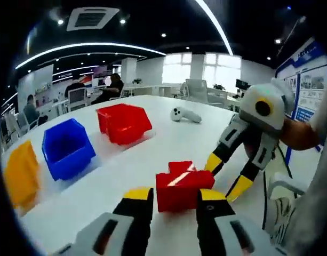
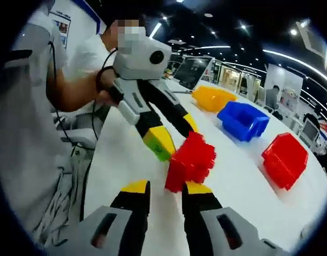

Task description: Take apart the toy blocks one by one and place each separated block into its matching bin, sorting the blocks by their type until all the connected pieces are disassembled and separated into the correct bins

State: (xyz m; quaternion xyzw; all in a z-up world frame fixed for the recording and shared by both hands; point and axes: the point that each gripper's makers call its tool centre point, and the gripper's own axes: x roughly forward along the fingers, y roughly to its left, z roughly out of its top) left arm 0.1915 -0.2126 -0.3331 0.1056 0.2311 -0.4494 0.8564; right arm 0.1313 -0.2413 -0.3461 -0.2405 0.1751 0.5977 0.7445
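The white table (image 1: 152, 133) carries three bins along its far side: the yellow bin (image 1: 22, 173), the blue bin (image 1: 67, 148) and the red bin (image 1: 123, 122), with a white controller (image 1: 184, 114) lying beyond them. The red block cluster (image 1: 182, 186) sits on the table between both tools, well short of the bins. The left gripper (image 1: 174, 200) has its yellow-tipped jaws spread and close beside the cluster's near face; whether they press on it is hard to say from this angle. The right gripper (image 1: 226, 178) reaches in from the opposite side, jaws parted, tips at the cluster's edge. The cluster's long axis seems to run between the two, so each tool is about equally near an end.
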